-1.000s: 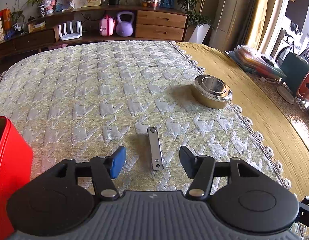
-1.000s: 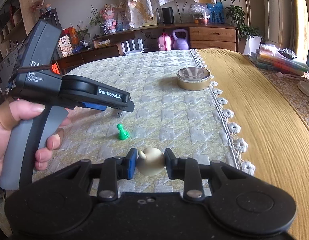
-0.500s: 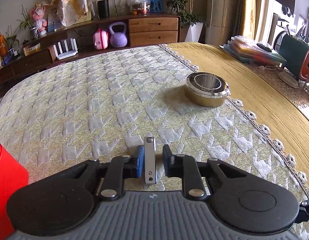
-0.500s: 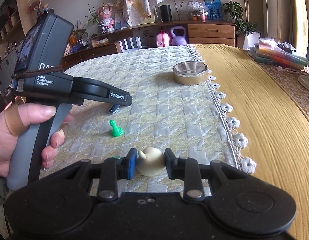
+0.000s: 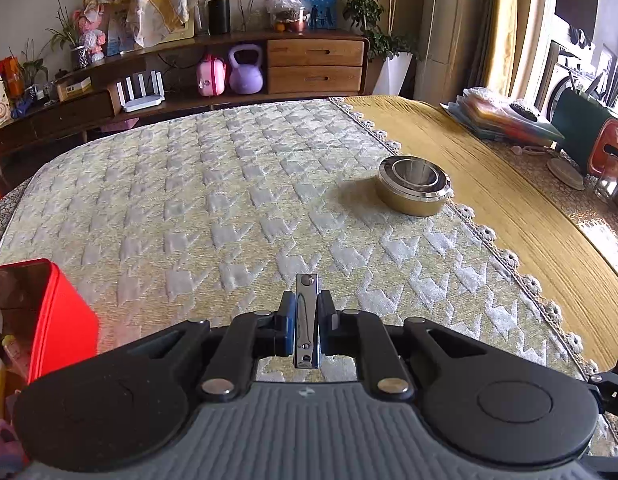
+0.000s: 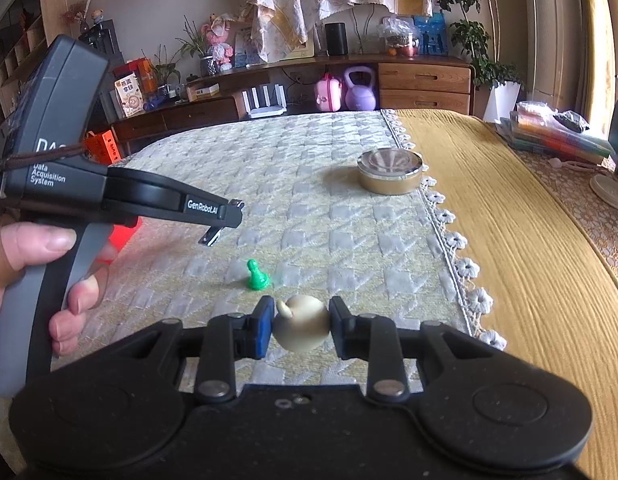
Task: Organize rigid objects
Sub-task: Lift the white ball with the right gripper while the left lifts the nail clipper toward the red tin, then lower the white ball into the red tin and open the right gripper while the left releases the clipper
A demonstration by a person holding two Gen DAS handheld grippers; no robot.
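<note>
My left gripper (image 5: 306, 312) is shut on a silver nail clipper (image 5: 306, 320) and holds it above the patterned cloth. In the right wrist view the left gripper (image 6: 225, 220) is raised, with the clipper (image 6: 211, 237) hanging from its tip. My right gripper (image 6: 301, 322) is shut on a small beige teapot (image 6: 303, 322) just above the cloth. A green pawn (image 6: 256, 276) stands on the cloth between the two grippers. A red box (image 5: 49, 316) with several items inside is at the left.
A round gold metal tin (image 5: 413, 191) sits near the cloth's lace edge; it also shows in the right wrist view (image 6: 390, 171). A yellow cloth (image 6: 521, 240) covers the table's right side. Stacked folders (image 5: 505, 116) and a wooden sideboard (image 5: 309, 66) lie beyond.
My left gripper closed on the nail clipper and lifted it off the cloth. My right gripper keeps hold of the teapot and has hardly moved.
</note>
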